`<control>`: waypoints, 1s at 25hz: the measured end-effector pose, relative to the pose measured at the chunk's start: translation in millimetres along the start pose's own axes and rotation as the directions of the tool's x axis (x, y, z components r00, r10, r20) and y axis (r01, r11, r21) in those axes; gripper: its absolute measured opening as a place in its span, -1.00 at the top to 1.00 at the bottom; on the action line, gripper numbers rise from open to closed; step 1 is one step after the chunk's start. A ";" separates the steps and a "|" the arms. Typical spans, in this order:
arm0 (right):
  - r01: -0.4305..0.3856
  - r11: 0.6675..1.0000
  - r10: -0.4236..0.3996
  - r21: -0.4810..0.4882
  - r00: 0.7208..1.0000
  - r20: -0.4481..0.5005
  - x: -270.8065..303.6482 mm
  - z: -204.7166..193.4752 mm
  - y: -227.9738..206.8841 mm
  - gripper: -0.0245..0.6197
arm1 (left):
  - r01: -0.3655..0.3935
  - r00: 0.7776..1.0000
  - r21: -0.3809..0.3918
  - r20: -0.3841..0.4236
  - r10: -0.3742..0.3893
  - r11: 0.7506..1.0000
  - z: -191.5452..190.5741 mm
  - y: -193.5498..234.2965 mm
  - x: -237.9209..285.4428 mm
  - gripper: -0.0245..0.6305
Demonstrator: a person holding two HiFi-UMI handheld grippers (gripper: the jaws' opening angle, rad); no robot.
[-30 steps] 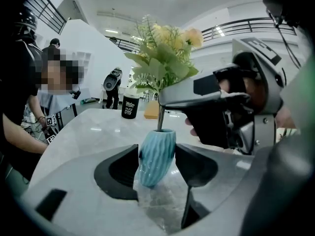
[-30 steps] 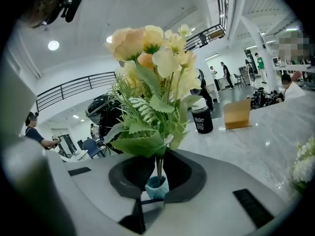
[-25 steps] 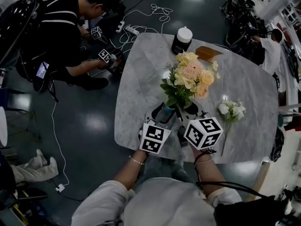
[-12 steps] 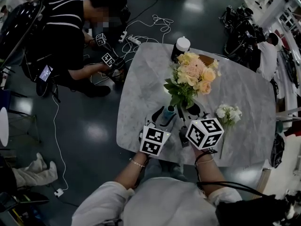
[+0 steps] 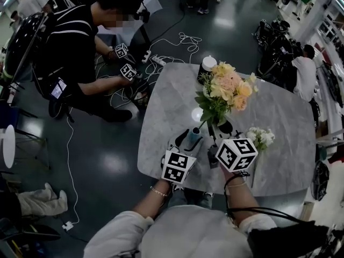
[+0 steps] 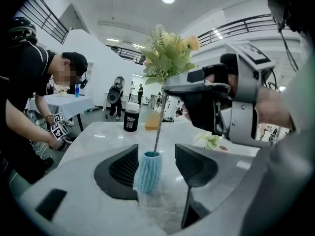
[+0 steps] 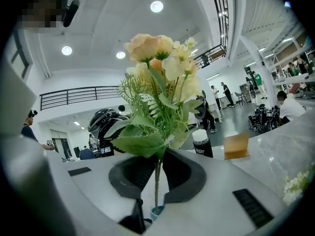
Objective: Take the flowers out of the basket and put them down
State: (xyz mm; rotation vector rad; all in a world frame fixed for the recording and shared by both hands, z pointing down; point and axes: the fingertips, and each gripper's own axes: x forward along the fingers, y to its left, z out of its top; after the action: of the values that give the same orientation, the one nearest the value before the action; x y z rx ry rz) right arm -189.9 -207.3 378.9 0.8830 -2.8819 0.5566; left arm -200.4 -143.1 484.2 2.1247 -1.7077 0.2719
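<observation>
While the right gripper is clamped on the bouquet stem, that stem runs 12-to-6 w/ its tip in the blue vase, btw the wide, non-squeezing jaws of the left gripper.

White flowers partly beyond frame edge.

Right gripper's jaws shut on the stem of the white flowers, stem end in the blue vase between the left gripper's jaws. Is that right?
No. The right gripper holds the peach and yellow bouquet by its stem, as the right gripper view shows; the white flowers lie on the table. The rest stands.
</observation>
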 end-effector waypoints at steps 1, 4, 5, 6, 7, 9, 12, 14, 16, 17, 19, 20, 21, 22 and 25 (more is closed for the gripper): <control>0.001 1.000 -0.001 -0.002 1.000 0.009 -0.8 2.4 2.1 0.79 | -0.002 1.000 0.001 0.005 0.002 1.000 1.4 0.9 -2.4 0.21; 0.004 1.000 -0.004 -0.006 1.000 0.031 -3.4 7.5 7.3 0.79 | -0.009 1.000 0.004 0.017 0.009 1.000 4.2 3.5 -7.4 0.21; 0.006 1.000 -0.005 -0.007 0.999 0.037 -4.1 8.9 8.5 0.79 | -0.012 1.000 0.003 0.019 0.011 1.000 4.9 4.5 -8.4 0.21; 0.008 1.000 -0.008 -0.008 0.999 0.043 -4.9 10.5 9.5 0.79 | -0.014 1.000 0.001 0.020 0.014 1.000 6.0 5.3 -9.3 0.21; 0.012 1.000 -0.011 -0.010 0.999 0.048 -6.1 12.9 10.2 0.79 | -0.016 1.000 -0.002 0.021 0.016 1.000 7.7 5.9 -10.1 0.21; 0.021 1.000 -0.020 -0.011 0.998 0.060 -10.4 19.1 11.0 0.79 | -0.018 1.000 -0.008 0.023 0.018 1.000 12.4 5.3 -12.1 0.22; 0.036 0.999 -0.035 -0.010 0.996 0.077 -24.8 28.2 9.7 0.79 | -0.017 0.999 -0.005 0.030 0.017 1.000 19.7 -3.5 -16.5 0.25; 0.047 0.999 -0.046 -0.011 0.995 0.090 -42.1 35.6 3.2 0.79 | -0.023 0.999 0.006 0.036 0.022 1.000 25.7 -17.8 -17.6 0.31; 0.061 0.998 -0.060 -0.008 0.993 0.101 -62.0 42.1 -8.4 0.79 | -0.020 0.999 0.014 0.042 0.019 1.000 31.7 -37.0 -15.3 0.39; 0.070 0.998 -0.069 -0.005 0.992 0.105 -71.9 43.8 -14.6 0.79 | -0.011 0.999 0.013 0.047 0.010 1.000 34.0 -47.7 -14.0 0.42; 0.087 0.996 -0.087 0.007 0.990 0.107 -92.7 44.3 -25.9 0.79 | 0.013 0.998 0.009 0.054 -0.013 1.000 36.3 -70.6 -13.2 0.48; 0.095 0.995 -0.096 0.014 0.989 0.108 -103.6 44.0 -30.9 0.79 | 0.024 0.998 0.008 0.056 -0.024 1.000 36.8 -82.0 -13.5 0.52; 0.105 0.994 -0.107 0.022 0.988 0.110 -114.2 43.6 -35.7 0.79 | 0.034 0.998 0.009 0.057 -0.034 0.999 37.4 -92.5 -13.8 0.55; 0.116 0.993 -0.118 0.028 0.987 0.112 -124.0 43.2 -40.2 0.79 | 0.043 0.997 0.011 0.058 -0.044 0.999 38.0 -101.4 -13.9 0.59; 0.150 0.988 -0.154 0.039 0.981 0.118 -142.0 40.7 -52.3 0.79 | 0.066 0.996 0.020 0.061 -0.067 0.998 40.6 -114.9 -11.4 0.73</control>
State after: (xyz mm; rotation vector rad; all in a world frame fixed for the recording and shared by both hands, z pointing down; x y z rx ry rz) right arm -41.4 -187.4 332.6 1.1682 -2.8836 0.5507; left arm -95.9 -130.1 421.9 2.2196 -1.6707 0.2047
